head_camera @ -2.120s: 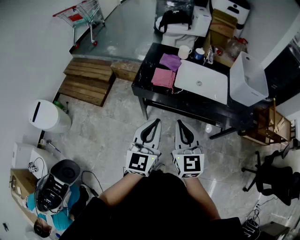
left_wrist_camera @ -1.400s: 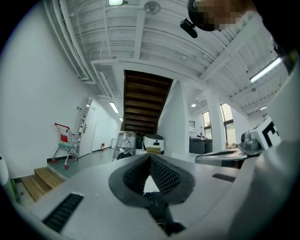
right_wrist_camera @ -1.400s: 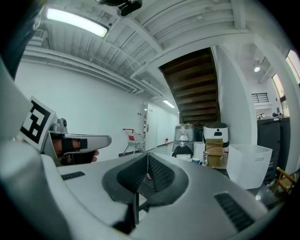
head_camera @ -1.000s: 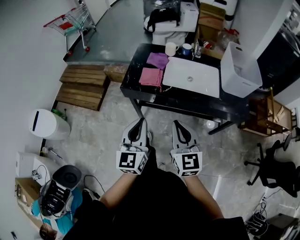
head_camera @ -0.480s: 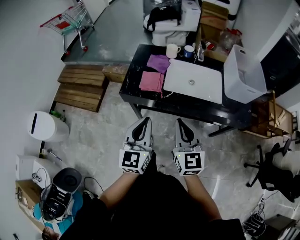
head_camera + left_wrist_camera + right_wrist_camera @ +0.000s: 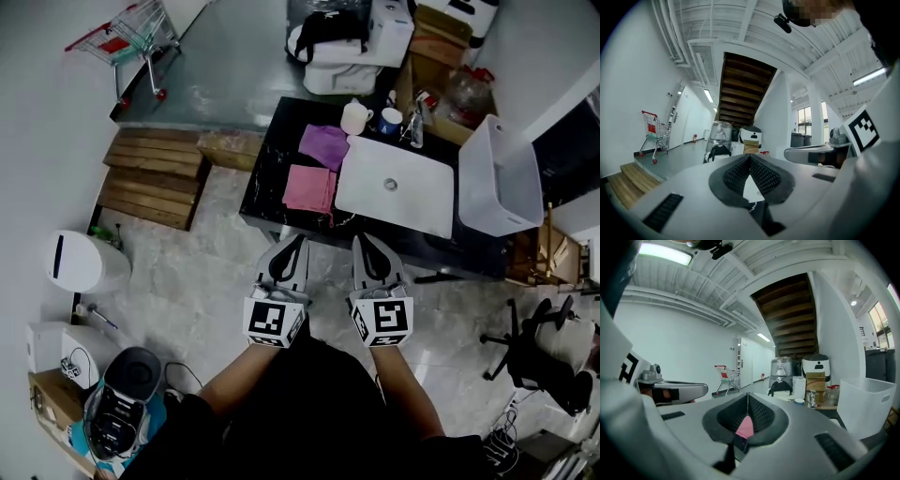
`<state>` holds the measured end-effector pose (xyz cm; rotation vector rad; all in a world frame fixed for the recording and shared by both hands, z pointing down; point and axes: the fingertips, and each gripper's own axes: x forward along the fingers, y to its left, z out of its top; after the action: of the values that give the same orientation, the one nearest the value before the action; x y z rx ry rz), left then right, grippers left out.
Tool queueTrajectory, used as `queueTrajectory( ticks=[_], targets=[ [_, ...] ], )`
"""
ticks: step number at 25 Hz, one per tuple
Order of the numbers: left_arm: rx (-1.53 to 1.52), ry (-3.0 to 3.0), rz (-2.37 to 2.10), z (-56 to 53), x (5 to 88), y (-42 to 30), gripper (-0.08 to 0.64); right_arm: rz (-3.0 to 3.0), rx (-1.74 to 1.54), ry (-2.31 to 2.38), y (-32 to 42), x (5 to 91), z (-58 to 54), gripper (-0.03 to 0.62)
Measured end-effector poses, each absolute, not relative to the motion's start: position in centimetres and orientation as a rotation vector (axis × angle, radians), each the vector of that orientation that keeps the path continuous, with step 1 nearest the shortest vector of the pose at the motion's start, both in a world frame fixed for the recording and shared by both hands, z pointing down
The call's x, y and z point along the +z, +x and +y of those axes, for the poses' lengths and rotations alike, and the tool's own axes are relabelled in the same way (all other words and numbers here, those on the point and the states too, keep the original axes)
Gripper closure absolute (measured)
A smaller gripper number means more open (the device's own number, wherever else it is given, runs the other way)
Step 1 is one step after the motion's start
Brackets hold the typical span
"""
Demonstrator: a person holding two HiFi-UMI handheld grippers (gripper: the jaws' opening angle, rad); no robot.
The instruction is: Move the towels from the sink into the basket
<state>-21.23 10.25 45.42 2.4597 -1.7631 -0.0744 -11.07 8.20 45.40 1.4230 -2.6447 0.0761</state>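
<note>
A person is standing on the pale stone floor [image 6: 197, 281] just short of a black surface [image 6: 267, 164], holding both tools out level and side by side towards its near edge. The left hand-held gripper [image 6: 298, 241] is pointing at the surface's front edge below the towels. In its own view, the left hand-held gripper [image 6: 750, 156] is showing its ribbed pads meeting at the tips, with nothing gripped between them. The right hand-held gripper [image 6: 359, 240] is hanging beside it, apart from it, and aiming at the edge in front of the sink. Seen along its own jaws, the right hand-held gripper [image 6: 747, 394] is likewise closed at the tips and carrying nothing.

The white sink [image 6: 422, 202] is sitting in the middle of the surface, its bowl bare around the drain. Both towels are lying on the surface just left of the sink rather than in it. The pink towel [image 6: 308, 187] is lying flat near the front edge, and the purple towel [image 6: 324, 144] is lying behind it, nearer the back. A white mug [image 6: 354, 118] and a blue mug [image 6: 391, 120] are standing at the back edge behind the sink. The white basket [image 6: 502, 183] is standing at the sink's right end. A shopping cart [image 6: 131, 37] is standing well apart at the far left, beyond low wooden steps [image 6: 150, 178].
</note>
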Motion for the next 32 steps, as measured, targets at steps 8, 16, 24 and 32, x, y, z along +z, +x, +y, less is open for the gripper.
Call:
queueTrajectory(
  ticks=[8, 16, 24, 32],
  targets=[
    [-0.073, 2.471, -1.739, 2.3, 45.4, -25.6, 0.546, -2.596, 0.047, 1.478, -15.3, 44.5, -0.9, 0.574],
    [-0.087, 2.488, -1.702, -2.6, 46.1, -29.0, 0.546, -2.532, -0.029, 1.501, -17.7, 44.7, -6.4, 0.574],
    [-0.093, 2.511, -1.588, -5.7, 47.3, -29.8, 0.546, -2.445, 0.041, 1.599, -16.3, 45.6, -9.7, 0.574],
    [-0.104, 2.491, -1.589, -6.8, 47.4, -30.3, 0.546, -2.408, 0.085, 1.561, -16.9, 47.4, -10.4, 0.574]
  ],
)
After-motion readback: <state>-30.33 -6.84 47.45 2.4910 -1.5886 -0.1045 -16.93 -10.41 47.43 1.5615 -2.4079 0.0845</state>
